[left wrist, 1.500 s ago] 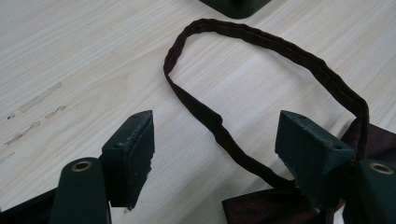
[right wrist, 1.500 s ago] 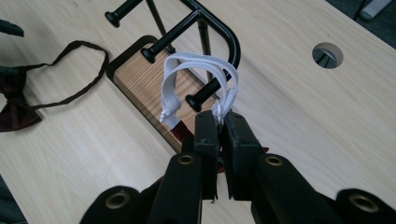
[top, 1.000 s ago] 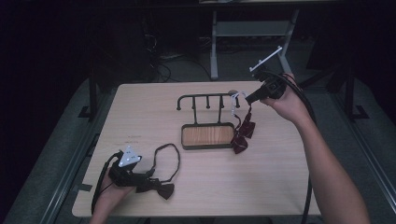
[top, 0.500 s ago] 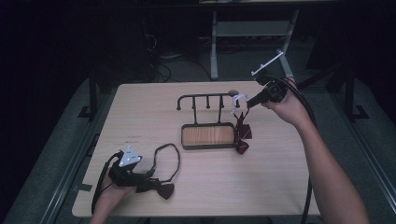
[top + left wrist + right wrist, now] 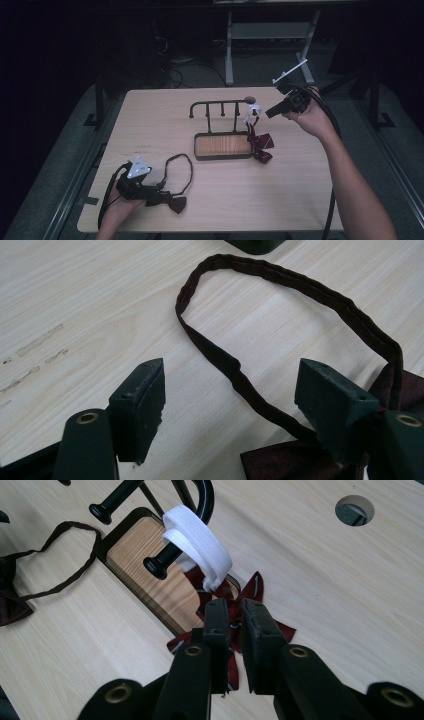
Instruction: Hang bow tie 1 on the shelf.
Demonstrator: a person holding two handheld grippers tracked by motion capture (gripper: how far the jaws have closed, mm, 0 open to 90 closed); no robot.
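Pale wood-grain table [image 5: 300, 200], matte, with a round hole [image 5: 354, 509] near the far edge. On it stands a rack [image 5: 220, 106]: black metal bar with knobbed pegs, on a tray-like base [image 5: 222, 145] with an orange-brown wood inlay and dark rim.

A red bow tie [image 5: 260, 145], glossy fabric with pale stripes, hangs by its white elastic band [image 5: 199, 542] looped over the rack's end hook; its wings lie on the table just beside the base's right edge. My right gripper [image 5: 236, 615] points at it, the jaws a narrow slit apart after just opening a little, with nothing pinched between the pads.

My left gripper [image 5: 230, 400] rests low on the table, jaws wide apart. Its own view shows the dark bow tie [image 5: 300, 460] at the right jaw and its thin stitched strap [image 5: 280, 285] curving in a loop between the pads, touched by neither.

High view gives the layout: rack mid-table, dark tie near the front-left corner, well apart.
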